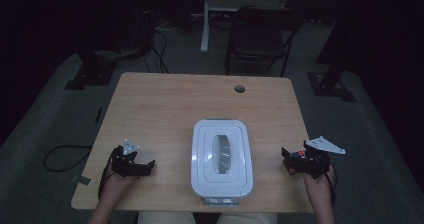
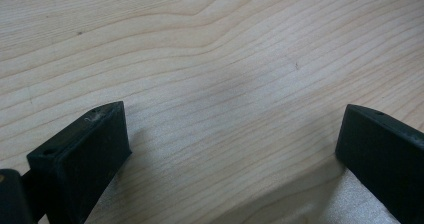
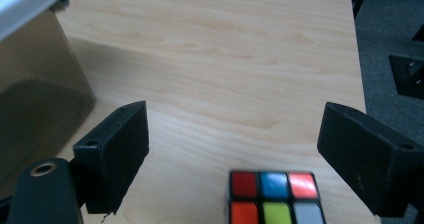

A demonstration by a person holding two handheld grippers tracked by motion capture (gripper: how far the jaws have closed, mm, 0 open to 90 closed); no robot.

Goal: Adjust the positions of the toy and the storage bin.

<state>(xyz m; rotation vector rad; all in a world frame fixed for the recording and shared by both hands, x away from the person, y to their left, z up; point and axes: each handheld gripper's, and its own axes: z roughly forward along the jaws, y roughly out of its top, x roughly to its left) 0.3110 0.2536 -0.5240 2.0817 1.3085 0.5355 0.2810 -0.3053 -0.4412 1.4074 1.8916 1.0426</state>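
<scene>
Puzzle cube: multicoloured, with 2 rows of 3 stickers visible (red, blue, red above; orange, green, grey below). Lying on the bench near its right edge, toward the near right corner. Seen in the right gripper view low between the 2 black jaws, touched by neither; in the high view a patch of its colours just under the tool.

Right tool: jaws spread wide, nothing pressed between them, cube loose below. In the high view held over the right edge of the bench, grey 3-cornered plate on top, hand entering from the near edge.

Storage box: white lid with a clear oval window, latch at the near end. Standing at the middle of the near edge, long side running front to back, well apart from the cube. Translucent wall visible at the left of the right gripper view.

Left tool: jaws wide apart, bare wood grain between them. In the high view near the left edge, toward the near left corner, hand behind it.

Cable hole: round, near the far edge, right of centre.

Chair: dark, on the floor beyond the far edge.
</scene>
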